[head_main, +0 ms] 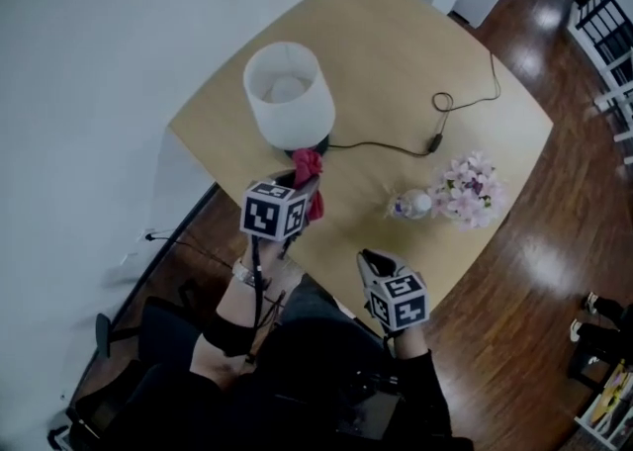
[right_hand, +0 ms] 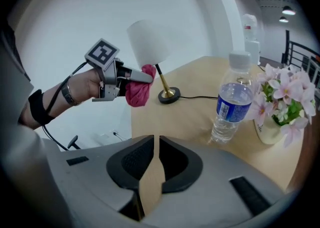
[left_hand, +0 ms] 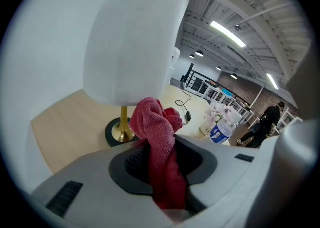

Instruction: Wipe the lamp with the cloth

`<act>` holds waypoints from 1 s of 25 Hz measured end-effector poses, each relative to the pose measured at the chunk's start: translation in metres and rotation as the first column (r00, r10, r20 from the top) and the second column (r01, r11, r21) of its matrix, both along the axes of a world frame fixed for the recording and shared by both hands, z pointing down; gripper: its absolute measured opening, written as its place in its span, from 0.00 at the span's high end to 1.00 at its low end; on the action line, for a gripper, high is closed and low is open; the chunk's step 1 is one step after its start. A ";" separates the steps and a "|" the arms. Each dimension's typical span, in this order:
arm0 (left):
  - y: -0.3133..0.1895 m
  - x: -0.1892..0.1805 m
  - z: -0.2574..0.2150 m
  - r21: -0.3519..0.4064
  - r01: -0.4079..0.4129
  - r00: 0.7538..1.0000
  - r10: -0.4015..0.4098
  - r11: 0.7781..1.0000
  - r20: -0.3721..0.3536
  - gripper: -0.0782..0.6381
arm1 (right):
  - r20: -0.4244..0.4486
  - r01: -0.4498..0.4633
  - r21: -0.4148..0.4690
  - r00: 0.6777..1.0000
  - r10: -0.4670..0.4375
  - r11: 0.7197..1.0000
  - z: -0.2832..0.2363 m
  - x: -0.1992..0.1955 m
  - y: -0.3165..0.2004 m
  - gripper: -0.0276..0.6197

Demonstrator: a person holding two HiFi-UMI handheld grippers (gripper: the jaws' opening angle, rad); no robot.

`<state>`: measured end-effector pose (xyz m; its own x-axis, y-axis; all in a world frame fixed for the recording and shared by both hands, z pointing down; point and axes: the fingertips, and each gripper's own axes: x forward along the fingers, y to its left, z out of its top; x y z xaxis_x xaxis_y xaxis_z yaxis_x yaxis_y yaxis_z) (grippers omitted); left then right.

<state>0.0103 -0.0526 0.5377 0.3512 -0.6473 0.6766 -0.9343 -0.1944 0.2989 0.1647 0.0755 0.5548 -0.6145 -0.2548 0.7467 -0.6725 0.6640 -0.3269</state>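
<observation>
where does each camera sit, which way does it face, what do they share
Head view: on the person's head, looking steeply down on the table, lamp and flowers; shows both arms, left gripper, right gripper.
Left gripper view: on the left gripper, looking along jaws shut on the red cloth, up at the lamp.
Right gripper view: on the right gripper, over slightly parted empty jaws, across to the bottle; shows the left hand.
Shared: all three show lamp and cloth.
</observation>
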 end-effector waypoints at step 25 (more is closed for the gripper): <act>-0.065 0.009 -0.111 0.194 0.396 0.914 -0.406 0.897 0.013 0.72 | 0.087 0.374 -0.027 0.925 -0.371 0.927 -0.005 0.081 0.029 0.89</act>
<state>0.0195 -0.1174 0.4264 0.0033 -0.8399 0.5427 -0.9575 0.1538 0.2439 0.2453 0.1042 0.5499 -0.7161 0.0346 0.6971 -0.3504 0.8460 -0.4019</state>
